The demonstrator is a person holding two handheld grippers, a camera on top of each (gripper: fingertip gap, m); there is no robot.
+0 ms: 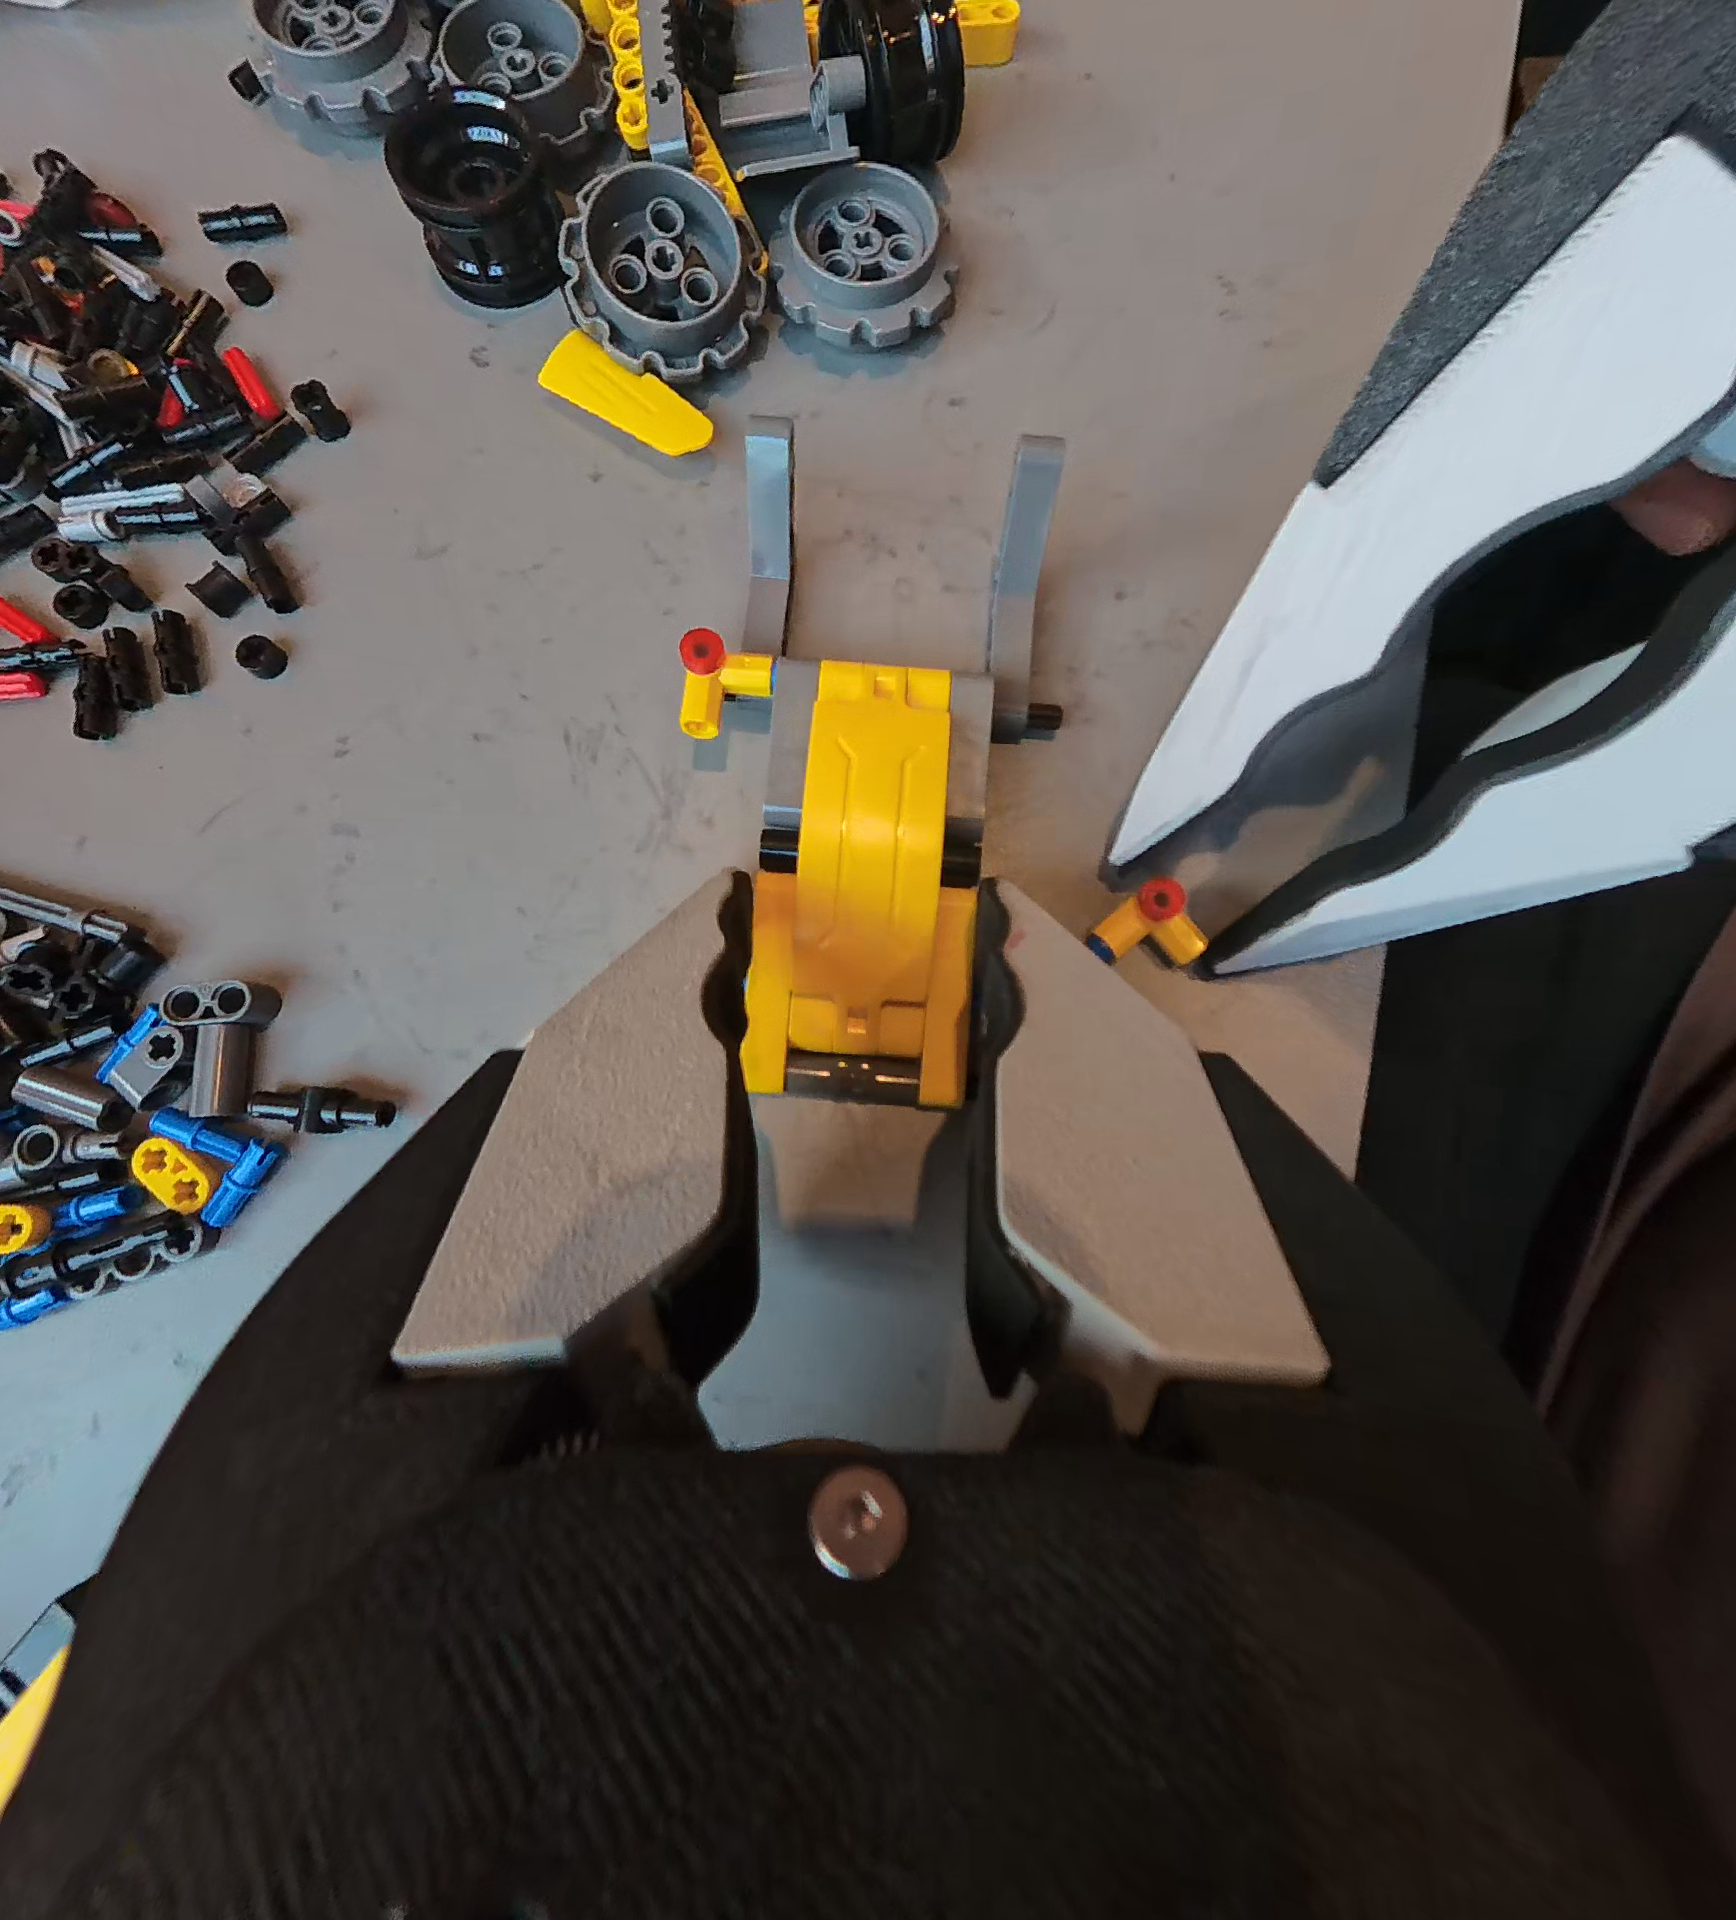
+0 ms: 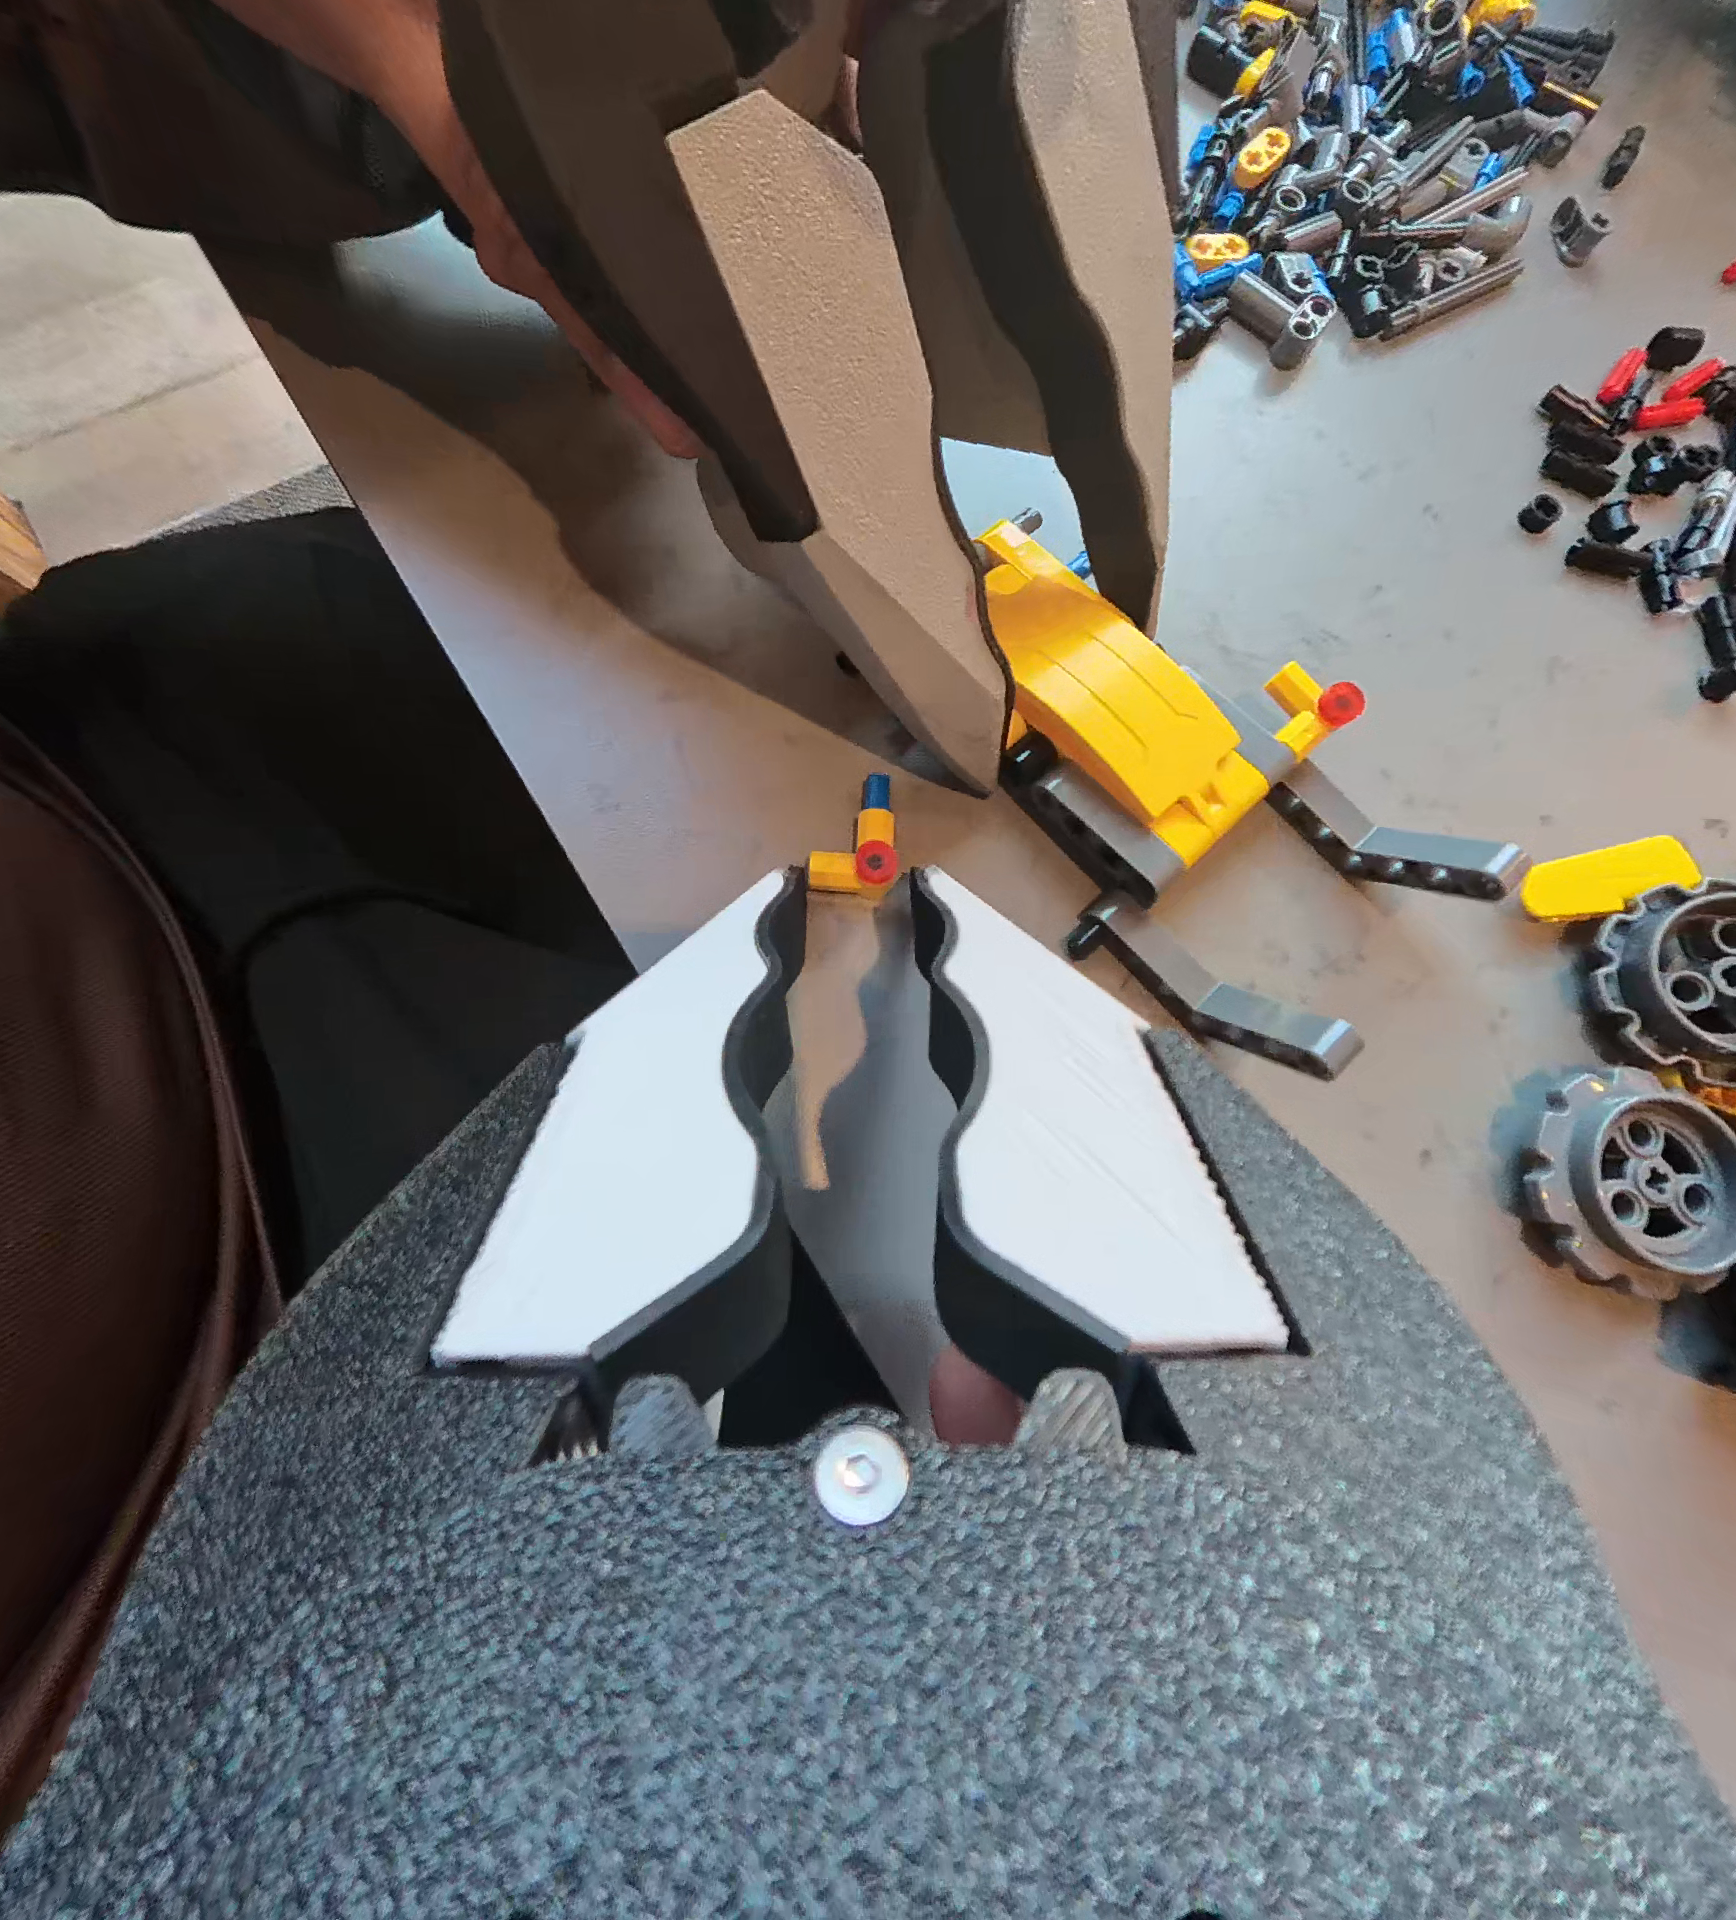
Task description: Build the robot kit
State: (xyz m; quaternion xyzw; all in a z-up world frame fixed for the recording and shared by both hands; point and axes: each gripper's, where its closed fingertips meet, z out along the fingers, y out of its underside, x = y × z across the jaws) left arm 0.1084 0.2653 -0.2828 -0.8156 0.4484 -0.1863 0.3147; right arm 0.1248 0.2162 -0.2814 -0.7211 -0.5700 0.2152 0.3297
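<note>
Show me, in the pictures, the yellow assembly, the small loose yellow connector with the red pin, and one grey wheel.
yellow assembly [image 1: 879, 821]: left wrist view, on its curved yellow panel.
small yellow connector [image 2: 856, 852]: right wrist view, on its yellow body.
grey wheel [image 1: 661, 265]: left wrist view, on its hub.

**Two wrist cameras, one shared tabletop**

The left wrist view looks steeply down along its own claw [image 1: 859, 914], close over the grey table [image 1: 448, 790]. The right wrist view looks down along its claw [image 2: 856, 881] from the table's edge. Both take in the yellow brick assembly [image 1: 859, 831] and each other's claw.
</note>
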